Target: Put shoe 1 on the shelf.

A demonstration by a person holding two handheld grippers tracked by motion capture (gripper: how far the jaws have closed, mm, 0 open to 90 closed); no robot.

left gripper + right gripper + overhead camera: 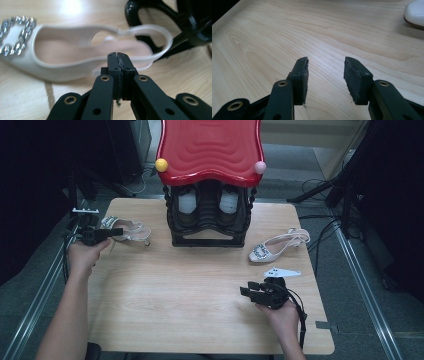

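Observation:
A white slingback shoe point(134, 229) with a jewelled buckle point(15, 35) is at the table's left, just beside the black shoe rack point(207, 227). My left gripper point(118, 233) reaches it from the left. In the left gripper view, that gripper point(117, 57) is shut, its pads pinching the near side wall of the shoe point(62, 47). A matching shoe point(279, 246) lies to the right of the rack. Below it my right gripper point(248, 291) hovers open over bare wood, nothing between its fingers point(325, 62).
The rack carries a red wavy top point(210, 147) with a yellow ball point(161, 165) and a pink ball point(260, 167) at its corners, and pale things point(187, 202) sit inside. The second shoe's toe point(415, 12) lies far right of my right jaws. Cables trail off the table's right edge point(320, 285).

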